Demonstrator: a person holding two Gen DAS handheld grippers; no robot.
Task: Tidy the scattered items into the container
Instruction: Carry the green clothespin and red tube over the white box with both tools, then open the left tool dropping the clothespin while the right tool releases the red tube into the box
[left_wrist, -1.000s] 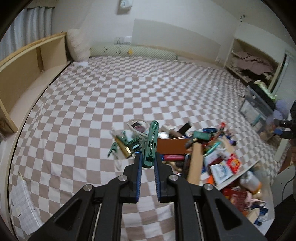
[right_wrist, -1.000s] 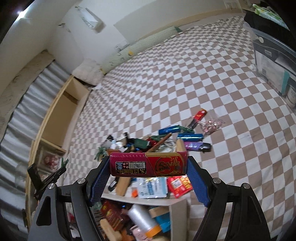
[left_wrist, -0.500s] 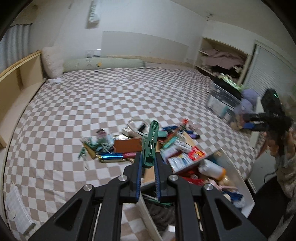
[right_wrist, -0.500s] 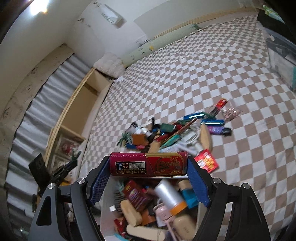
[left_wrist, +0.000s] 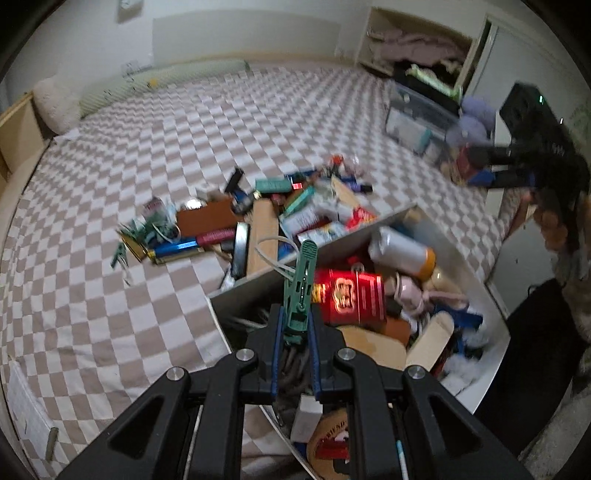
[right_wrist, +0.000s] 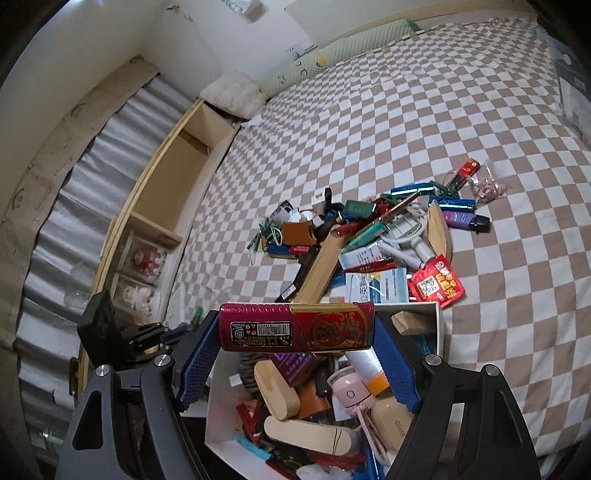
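My left gripper (left_wrist: 294, 334) is shut on a green clothes peg (left_wrist: 300, 291) that stands up between its pads, above the near corner of the white container (left_wrist: 480, 295). My right gripper (right_wrist: 295, 332) is shut on a long red and gold tin (right_wrist: 295, 325), held crosswise by its ends over the same container (right_wrist: 439, 328), which is full of mixed items. Across the room in the left wrist view, the right gripper (left_wrist: 491, 166) shows, blurred. A pile of scattered items (right_wrist: 369, 229) lies on the checked bedspread just beyond the container.
The checked bed (right_wrist: 406, 110) stretches far behind the pile. A wooden shelf unit (right_wrist: 162, 192) runs along its left side. A clear storage bin (left_wrist: 417, 114) and an open cupboard (left_wrist: 417, 55) stand at the far right in the left wrist view.
Both grippers moved back from the pile to above the container, each keeping its hold. The container now fills the lower part of both views.
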